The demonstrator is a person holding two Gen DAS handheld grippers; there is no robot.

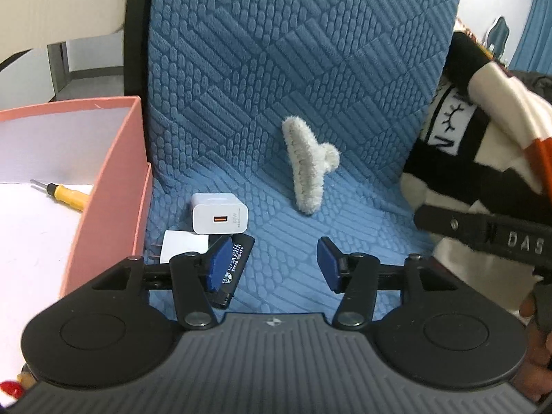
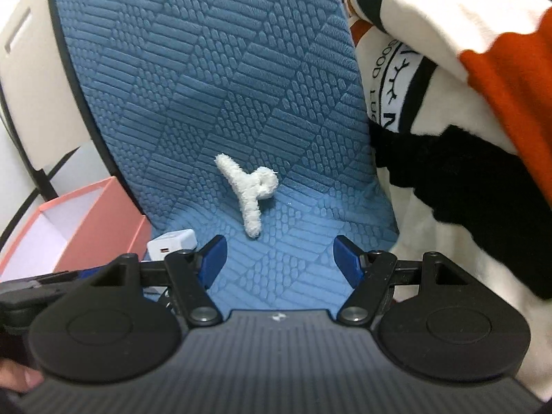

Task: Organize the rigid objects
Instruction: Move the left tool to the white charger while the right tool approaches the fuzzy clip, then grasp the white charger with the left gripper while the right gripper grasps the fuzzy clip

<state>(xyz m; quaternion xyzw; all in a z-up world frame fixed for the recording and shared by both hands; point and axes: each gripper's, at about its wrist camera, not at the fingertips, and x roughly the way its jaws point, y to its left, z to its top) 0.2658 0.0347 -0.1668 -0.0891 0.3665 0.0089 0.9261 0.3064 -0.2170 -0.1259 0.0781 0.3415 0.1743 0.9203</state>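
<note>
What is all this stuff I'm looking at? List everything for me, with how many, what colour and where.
Hair claw: one, fluffy white, on the blue cushion.
Chargers: two, white; one with an orange port, one flat in front of it, beside the box.
Card: one, black, partly behind the left pad.
Box: one, pink, left of the cushion.
Screwdriver: one, yellow, inside the box.
Blanket: one, cream, black and orange, right.
Left hand-held gripper: open, empty.
Right hand-held gripper: open, empty.
</note>
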